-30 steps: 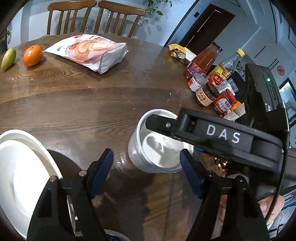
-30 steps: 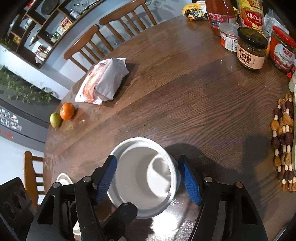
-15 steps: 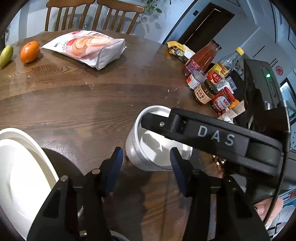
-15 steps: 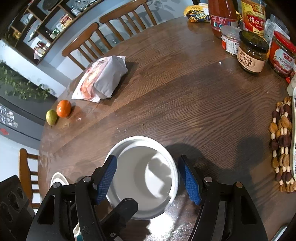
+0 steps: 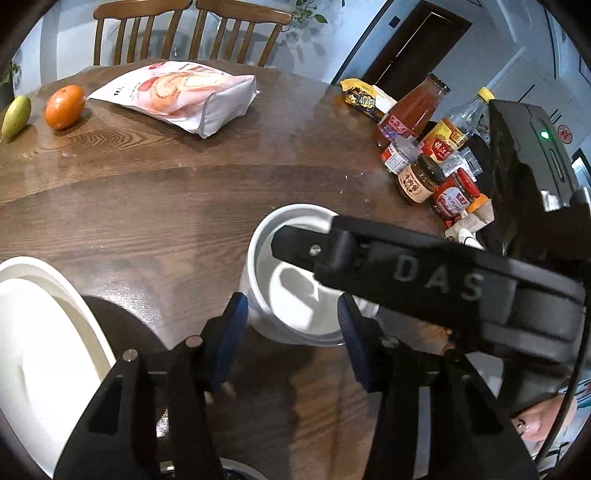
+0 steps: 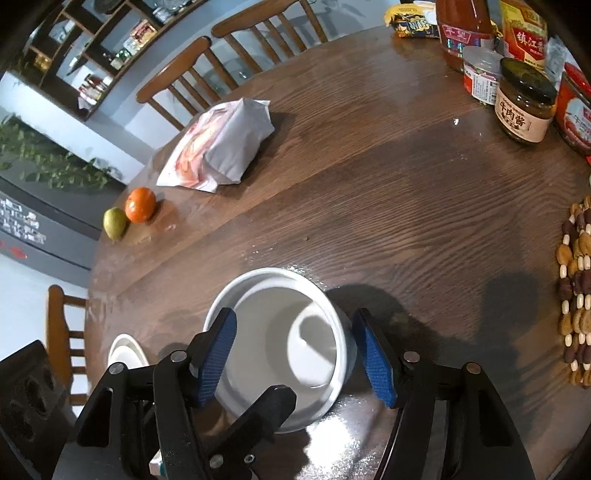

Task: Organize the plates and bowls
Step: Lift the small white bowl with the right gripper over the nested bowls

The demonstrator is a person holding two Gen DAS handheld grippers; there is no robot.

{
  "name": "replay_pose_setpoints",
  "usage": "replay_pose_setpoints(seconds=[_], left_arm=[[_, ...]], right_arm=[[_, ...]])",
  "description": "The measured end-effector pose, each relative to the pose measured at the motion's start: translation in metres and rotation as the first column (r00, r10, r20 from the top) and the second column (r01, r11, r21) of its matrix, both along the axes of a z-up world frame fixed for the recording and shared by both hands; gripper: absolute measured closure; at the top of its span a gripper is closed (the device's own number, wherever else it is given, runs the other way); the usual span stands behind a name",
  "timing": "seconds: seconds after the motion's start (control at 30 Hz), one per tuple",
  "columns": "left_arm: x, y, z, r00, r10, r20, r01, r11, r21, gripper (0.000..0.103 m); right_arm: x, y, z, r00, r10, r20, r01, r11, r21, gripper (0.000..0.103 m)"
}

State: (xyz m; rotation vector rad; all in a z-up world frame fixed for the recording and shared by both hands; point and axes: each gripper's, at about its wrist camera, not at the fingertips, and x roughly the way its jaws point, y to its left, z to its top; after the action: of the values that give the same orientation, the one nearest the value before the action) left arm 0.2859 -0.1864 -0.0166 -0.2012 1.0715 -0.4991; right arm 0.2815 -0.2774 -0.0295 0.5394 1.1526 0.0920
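Observation:
A white bowl [image 5: 288, 295] [image 6: 273, 332] stands upright and empty on the dark wooden table [image 5: 147, 206]. In the left wrist view my left gripper [image 5: 291, 301] sits at the bowl's near side; its jaws are closing, and the blue pads flank the near wall without clearly pressing on it. My right gripper [image 6: 294, 314] hovers over the bowl. Its jaws are closing, the bowl is between the pads, and no firm contact shows. One right finger [image 5: 295, 240] crosses the bowl's mouth. A left finger [image 6: 266, 406] overlaps the near rim. A large white plate [image 5: 33, 350] [image 6: 125, 350] lies to the left.
A snack bag [image 5: 184, 96], an orange [image 5: 64, 107] and a pear [image 5: 14, 116] lie at the far side. Sauce jars and bottles [image 5: 424, 158] crowd the right edge. A beaded mat [image 6: 576, 295] lies at the right. Wooden chairs [image 5: 192, 33] stand behind the table.
My left jaws have narrowed a lot, drawing in beside the bowl's near wall. The right jaws have narrowed slightly. The bowl has stayed where it was.

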Motion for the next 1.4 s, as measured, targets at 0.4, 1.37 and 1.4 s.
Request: replay_pose_setpoints(seconds=[0.4, 1.37, 1.4], left_arm=[[-0.002, 0.006, 0.007, 1.0, 0.027, 0.008, -0.028, 1.0, 0.006, 0.056], [-0.047, 0.041, 0.077, 0.972, 0.106, 0.207, -0.105, 0.994, -0.017, 0.054], [-0.048, 0.042, 0.078, 0.971, 0.109, 0.212, -0.108, 0.994, -0.018, 0.054]], right_arm=[[0.001, 0.007, -0.001, 1.0, 0.009, -0.03, -0.009, 1.0, -0.003, 0.035], [-0.033, 0.042, 0.076, 0.978, 0.043, 0.205, -0.044, 0.999, 0.002, 0.035], [-0.034, 0.044, 0.078, 0.977, 0.044, 0.21, -0.045, 0.999, 0.003, 0.035]])
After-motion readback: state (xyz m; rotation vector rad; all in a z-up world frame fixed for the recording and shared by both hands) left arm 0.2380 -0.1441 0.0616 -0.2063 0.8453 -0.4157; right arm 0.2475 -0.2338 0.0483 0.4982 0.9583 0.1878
